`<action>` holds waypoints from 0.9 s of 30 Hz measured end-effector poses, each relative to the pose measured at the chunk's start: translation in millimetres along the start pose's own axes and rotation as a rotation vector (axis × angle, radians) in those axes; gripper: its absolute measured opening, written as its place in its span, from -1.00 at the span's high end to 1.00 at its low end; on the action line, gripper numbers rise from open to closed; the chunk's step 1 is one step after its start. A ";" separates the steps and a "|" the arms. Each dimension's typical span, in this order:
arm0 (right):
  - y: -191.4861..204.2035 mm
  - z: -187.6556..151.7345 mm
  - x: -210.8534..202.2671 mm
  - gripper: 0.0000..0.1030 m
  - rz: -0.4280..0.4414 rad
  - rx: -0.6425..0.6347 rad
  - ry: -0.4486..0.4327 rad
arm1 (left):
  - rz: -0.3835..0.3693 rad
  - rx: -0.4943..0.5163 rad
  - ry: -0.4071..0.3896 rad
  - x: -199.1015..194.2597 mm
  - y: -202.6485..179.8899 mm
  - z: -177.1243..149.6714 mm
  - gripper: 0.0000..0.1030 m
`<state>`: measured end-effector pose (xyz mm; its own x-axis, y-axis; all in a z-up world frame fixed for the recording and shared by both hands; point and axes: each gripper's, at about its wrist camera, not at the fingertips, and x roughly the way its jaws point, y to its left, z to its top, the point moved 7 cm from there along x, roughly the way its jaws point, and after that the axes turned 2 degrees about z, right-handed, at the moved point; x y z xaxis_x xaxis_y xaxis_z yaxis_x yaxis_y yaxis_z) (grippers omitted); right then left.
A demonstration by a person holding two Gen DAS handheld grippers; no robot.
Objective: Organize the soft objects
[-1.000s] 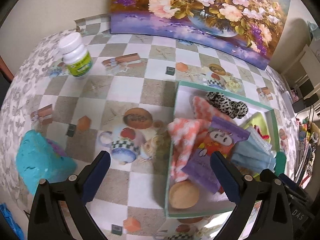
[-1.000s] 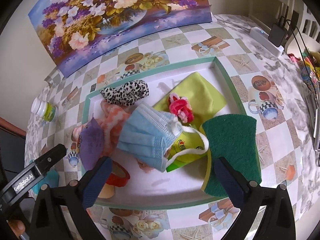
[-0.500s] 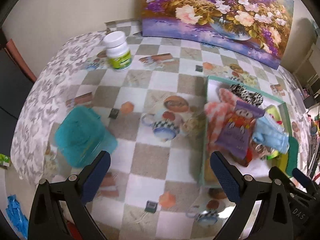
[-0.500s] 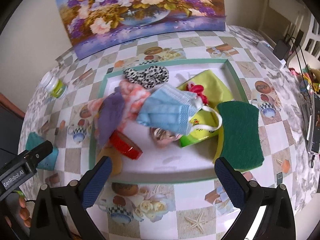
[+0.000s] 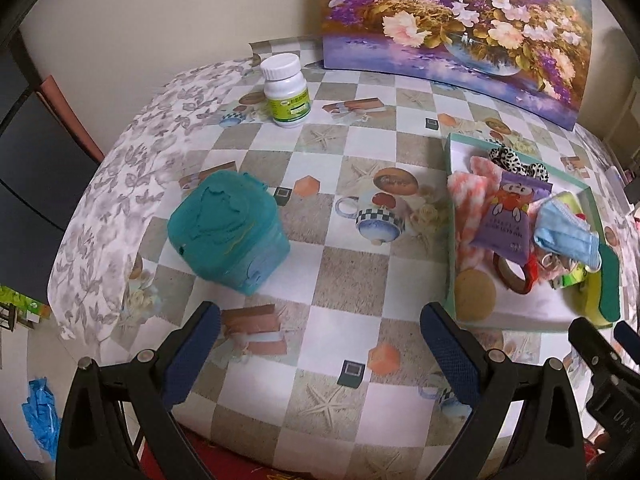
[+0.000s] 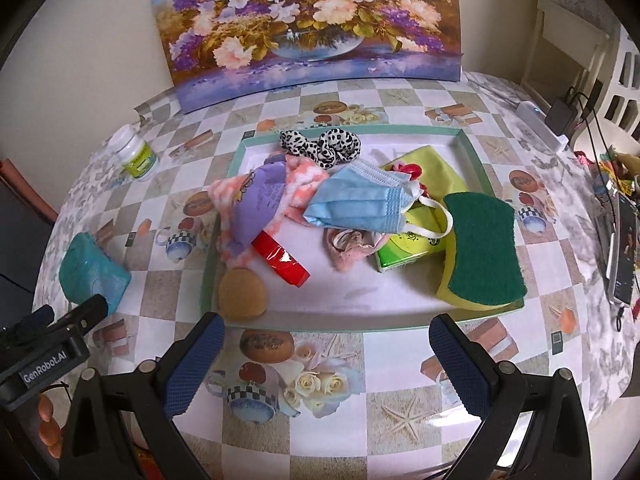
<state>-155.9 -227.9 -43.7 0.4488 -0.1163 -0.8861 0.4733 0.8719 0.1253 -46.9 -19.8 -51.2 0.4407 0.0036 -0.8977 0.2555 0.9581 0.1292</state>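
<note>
A green-rimmed white tray [image 6: 474, 160] holds a heap of soft things: a blue face mask [image 6: 360, 200], a pink-and-white cloth [image 6: 304, 178], a purple packet [image 6: 260, 204], a leopard scrunchie [image 6: 320, 146], a green scouring sponge [image 6: 480, 252], a yellow cloth [image 6: 432, 168] and a tan puff [image 6: 242, 294]. A teal sponge block [image 5: 228, 236] lies alone on the tablecloth, left of the tray [image 5: 450, 216]. My left gripper [image 5: 320, 344] is open and empty over the near table edge. My right gripper [image 6: 326, 358] is open and empty in front of the tray.
A white pill bottle [image 5: 286, 90] stands at the back left, before a flower painting [image 5: 456, 28] leaning on the wall. A red tape roll [image 6: 280, 260] and a green carton [image 6: 408, 250] also lie in the tray. A power strip [image 6: 540, 126] and cables sit at the right.
Both grippers have drawn back toward the near table edge and risen. The left view has swung left, so the teal sponge now sits nearer the middle. Nothing was grasped.
</note>
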 end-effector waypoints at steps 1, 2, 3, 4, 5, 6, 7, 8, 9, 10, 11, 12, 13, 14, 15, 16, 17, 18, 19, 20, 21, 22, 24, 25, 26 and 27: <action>0.2 -0.6 -1.9 -1.00 0.001 0.000 -0.006 | 0.003 0.001 -0.003 -0.8 0.5 -1.2 -0.94; 1.0 -0.9 -3.5 -1.00 0.003 0.000 -0.011 | 0.008 0.001 -0.006 -1.5 1.1 -2.4 -0.94; 1.2 -1.0 -4.8 -1.00 0.004 -0.002 -0.015 | 0.014 0.001 -0.010 -2.7 1.8 -3.6 -0.94; 1.7 -1.2 -6.2 -1.00 0.005 -0.004 -0.019 | 0.016 0.000 -0.014 -3.7 2.4 -4.4 -0.94; 2.3 -1.4 -7.6 -1.00 0.003 -0.007 -0.025 | 0.017 -0.002 -0.018 -5.0 3.2 -4.9 -0.94; 3.3 -1.3 -9.4 -1.00 0.002 -0.010 -0.032 | 0.018 -0.005 -0.023 -6.4 4.1 -5.5 -0.94; 4.0 -1.3 -10.6 -1.00 0.002 -0.013 -0.037 | 0.020 -0.008 -0.028 -7.6 5.0 -5.9 -0.94; 4.9 -1.3 -11.9 -1.00 0.002 -0.016 -0.041 | 0.023 -0.011 -0.032 -8.7 5.9 -6.1 -0.94; 5.6 -1.3 -13.1 -1.00 0.002 -0.018 -0.045 | 0.026 -0.015 -0.035 -9.8 7.3 -6.7 -0.94; 6.0 -1.2 -14.1 -1.00 0.002 -0.020 -0.048 | 0.029 -0.018 -0.037 -10.5 8.3 -6.8 -0.94; 6.3 -0.9 -14.6 -1.00 0.001 -0.022 -0.050 | 0.029 -0.022 -0.041 -11.4 9.4 -6.7 -0.94; 6.2 -0.9 -15.0 -1.00 0.001 -0.023 -0.052 | 0.030 -0.025 -0.043 -11.9 10.0 -6.7 -0.94; 6.2 -0.8 -15.0 -1.00 0.000 -0.024 -0.052 | 0.032 -0.028 -0.046 -12.5 10.4 -6.4 -0.94; 6.2 -0.9 -15.0 -1.00 0.000 -0.023 -0.052 | 0.034 -0.030 -0.049 -13.0 10.9 -6.0 -0.94; 6.4 -0.9 -15.2 -1.00 -0.001 -0.023 -0.052 | 0.033 -0.030 -0.050 -13.3 10.9 -6.1 -0.94; 6.5 -0.8 -15.2 -1.00 0.000 -0.024 -0.053 | 0.034 -0.030 -0.051 -13.6 10.7 -6.1 -0.94; 6.8 -0.6 -15.5 -1.00 0.001 -0.025 -0.054 | 0.035 -0.029 -0.052 -13.7 10.6 -5.9 -0.94; 6.9 -0.5 -15.4 -1.00 0.001 -0.026 -0.054 | 0.038 -0.028 -0.053 -13.8 10.5 -5.8 -0.94; 7.1 -0.2 -15.6 -1.00 0.000 -0.029 -0.055 | 0.040 -0.028 -0.052 -13.5 10.4 -5.8 -0.94; 7.3 0.4 -15.7 -1.00 0.000 -0.031 -0.055 | 0.039 -0.027 -0.049 -13.0 10.2 -5.8 -0.94; 7.6 0.3 -15.8 -1.00 -0.001 -0.030 -0.055 | 0.037 -0.028 -0.048 -13.3 10.3 -6.1 -0.94; 7.8 0.1 -15.9 -1.00 -0.001 -0.029 -0.055 | 0.038 -0.029 -0.047 -13.0 10.8 -6.2 -0.94; 8.1 0.1 -16.0 -1.00 -0.002 -0.029 -0.055 | 0.039 -0.028 -0.043 -11.8 11.5 -6.2 -0.94; 8.2 0.2 -15.9 -1.00 -0.001 -0.029 -0.055 | 0.038 -0.027 -0.043 -11.5 11.5 -6.1 -0.94; 8.1 0.3 -15.7 -1.00 -0.001 -0.029 -0.054 | 0.038 -0.026 -0.043 -11.2 11.5 -5.9 -0.94; 8.2 0.0 -15.9 -1.00 -0.002 -0.028 -0.054 | 0.039 -0.025 -0.043 -11.0 11.7 -5.8 -0.94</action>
<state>-159.1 -218.9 -28.5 0.4888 -0.1429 -0.8606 0.4532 0.8845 0.1105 -53.8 -7.0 -42.2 0.4868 0.0289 -0.8730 0.2163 0.9643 0.1525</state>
